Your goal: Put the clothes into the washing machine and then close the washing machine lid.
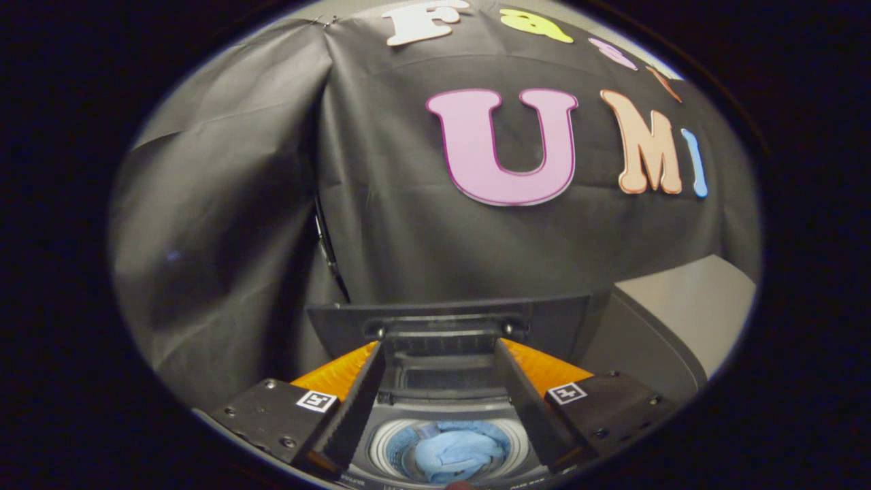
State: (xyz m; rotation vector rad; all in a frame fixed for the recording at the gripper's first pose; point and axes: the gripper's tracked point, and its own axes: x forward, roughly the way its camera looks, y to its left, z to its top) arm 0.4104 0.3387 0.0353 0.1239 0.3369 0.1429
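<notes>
The gripper is held above the washing machine, with its fingers spread apart and nothing clamped between them. Blue clothes are seen lying in the round drum, below and between the fingers. The lid is raised, standing upright just beyond the fingertips, against the black cloth wall. A grey top of the machine is seen to the right.
</notes>
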